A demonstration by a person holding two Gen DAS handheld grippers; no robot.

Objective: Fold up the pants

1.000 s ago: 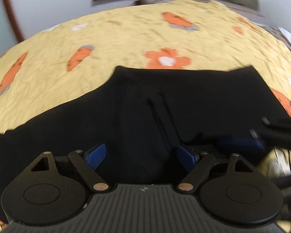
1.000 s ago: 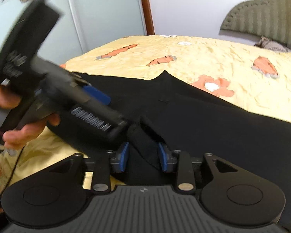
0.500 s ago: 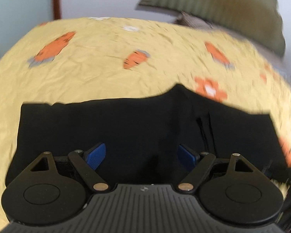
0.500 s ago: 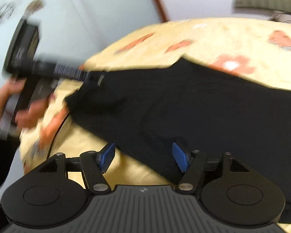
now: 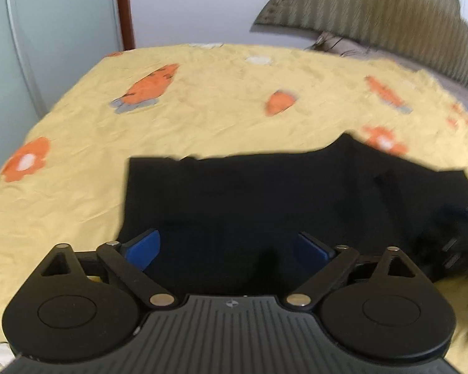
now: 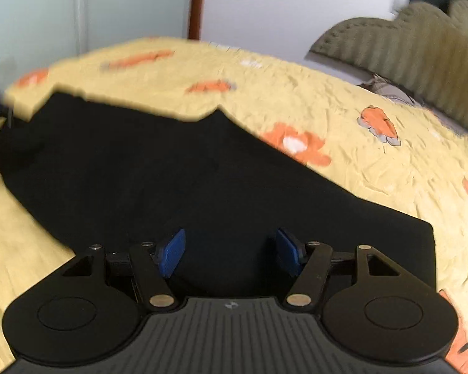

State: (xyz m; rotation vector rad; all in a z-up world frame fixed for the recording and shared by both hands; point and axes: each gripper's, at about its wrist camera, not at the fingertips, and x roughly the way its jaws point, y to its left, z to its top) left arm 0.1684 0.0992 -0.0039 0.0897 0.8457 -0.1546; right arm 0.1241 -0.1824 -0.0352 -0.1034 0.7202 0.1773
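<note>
Black pants (image 5: 265, 199) lie flat, folded lengthwise, on a yellow bedsheet (image 5: 202, 115) with orange flowers and carrots. They also show in the right wrist view (image 6: 159, 174). My left gripper (image 5: 227, 247) is open and empty, hovering over the near edge of the pants towards their left end. My right gripper (image 6: 231, 251) is open and empty over the near edge towards their right end. Part of the right gripper's body shows at the right edge of the left wrist view (image 5: 465, 237).
A ribbed olive headboard (image 5: 390, 21) stands at the far right of the bed. A pale wardrobe door (image 5: 46, 46) with a brown frame stands beyond the bed's left side. The sheet (image 6: 390, 168) surrounds the pants on all sides.
My right gripper opened and let go of the fold of black cloth it pinched. Both grippers have swung apart, the left towards the pants' left end, the right towards the right end.
</note>
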